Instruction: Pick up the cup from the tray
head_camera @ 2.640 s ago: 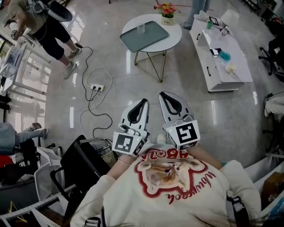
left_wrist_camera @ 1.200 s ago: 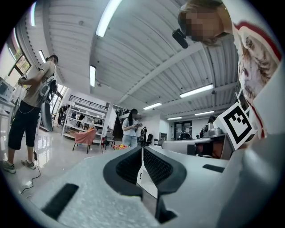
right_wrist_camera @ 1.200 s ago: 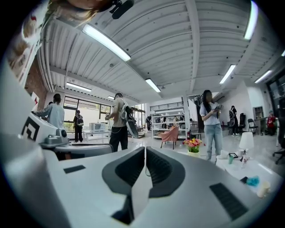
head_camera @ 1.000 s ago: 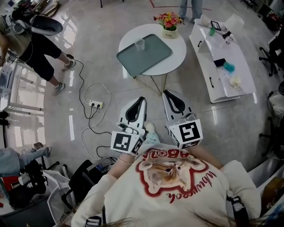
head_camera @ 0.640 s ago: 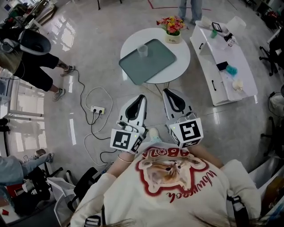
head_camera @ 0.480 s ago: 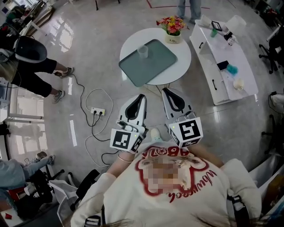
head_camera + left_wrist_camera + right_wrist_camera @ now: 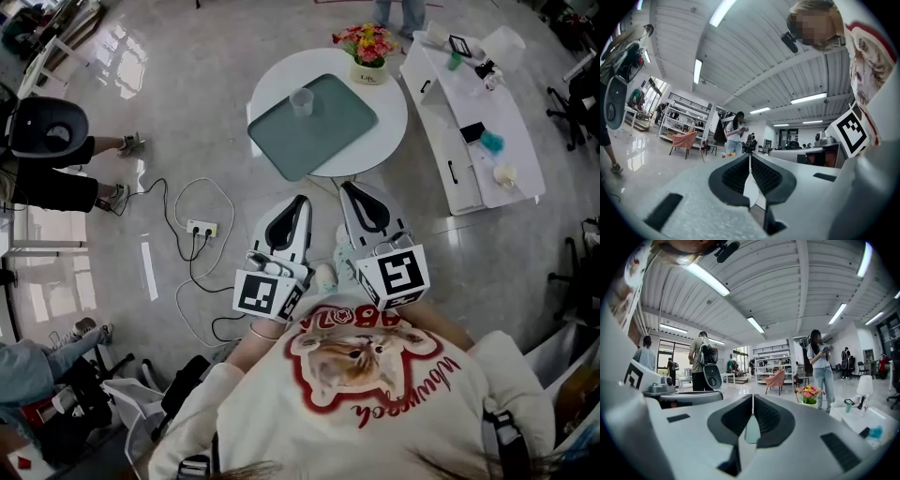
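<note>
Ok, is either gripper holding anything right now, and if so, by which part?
Nothing is held. The left gripper and the right gripper are both shut and empty, and the cup stands on the tray, away from both.

Red lettering on the person's sweatshirt (image 7: 281,417) shows upside down, too unclear to read.

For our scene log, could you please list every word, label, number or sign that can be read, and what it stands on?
Nothing reads cleanly.
On the sweatshirt: red lettering round a cat picture, upside down and too warped to read.
On the flower pot: a dark label, too small to read.
On the cubes of the left gripper and the right gripper: black square markers, no letters.
</note>
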